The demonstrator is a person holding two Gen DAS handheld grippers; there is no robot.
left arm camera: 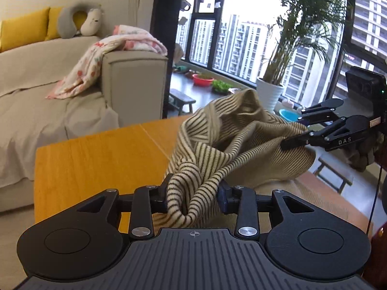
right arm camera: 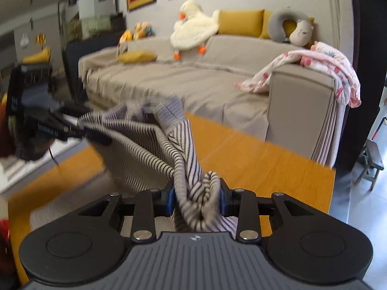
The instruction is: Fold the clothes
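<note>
Gripping a bunched beige-and-black striped knit garment (left arm camera: 217, 145) above the near orange wooden table (left arm camera: 96, 159), the left gripper (left arm camera: 193, 198) and right gripper (right arm camera: 196, 199) each pinch thick folds; uneven pulling could slip one bunch free.

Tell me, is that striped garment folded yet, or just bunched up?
Bunched up, not folded. The striped garment hangs crumpled above the wooden table, pinched by the left gripper and right gripper.

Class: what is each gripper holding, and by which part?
Both hold the striped garment: left gripper and right gripper each pinch a bunched fold; which part cannot be told.
</note>
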